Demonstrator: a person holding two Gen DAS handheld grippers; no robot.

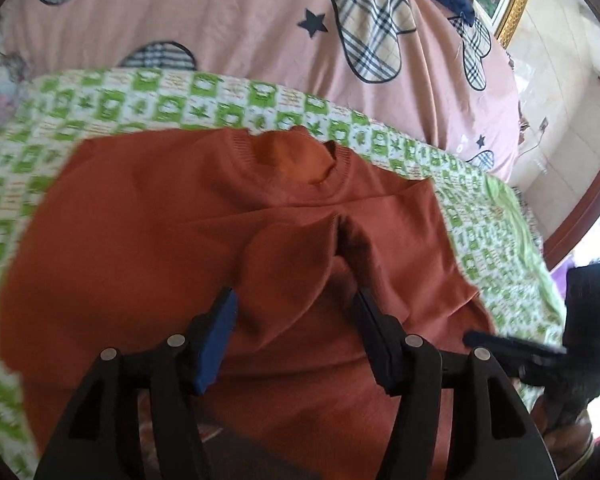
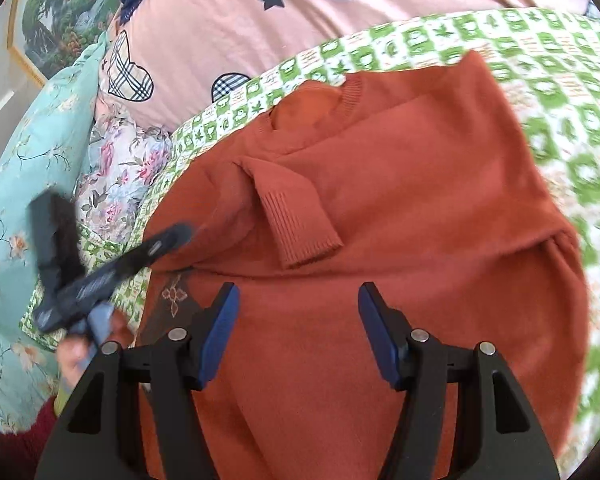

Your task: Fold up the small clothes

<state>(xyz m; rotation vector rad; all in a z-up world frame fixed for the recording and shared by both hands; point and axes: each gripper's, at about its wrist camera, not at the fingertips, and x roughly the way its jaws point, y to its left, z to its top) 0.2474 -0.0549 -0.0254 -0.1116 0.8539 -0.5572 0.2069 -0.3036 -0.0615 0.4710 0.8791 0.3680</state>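
Observation:
A small rust-orange knitted sweater [image 1: 172, 216] lies flat on a green-and-white patterned sheet [image 1: 180, 96], neck away from me. One sleeve is folded across the chest, its ribbed cuff [image 2: 300, 232] on top. My left gripper [image 1: 294, 304] is open and empty, hovering over the sweater's middle. My right gripper [image 2: 298, 300] is open and empty above the sweater's lower part [image 2: 380, 208]. Each gripper shows blurred in the other's view: the right one [image 1: 540, 352] at the right edge, the left one [image 2: 100, 272] at the left.
A pink quilt [image 1: 240, 20] with plaid hearts is bunched behind the sheet. Teal [image 2: 28, 184] and floral [image 2: 120, 168] pillows lie at the left. A framed picture [image 2: 56, 16] hangs on the wall. The wooden bed edge [image 1: 580, 216] curves at the right.

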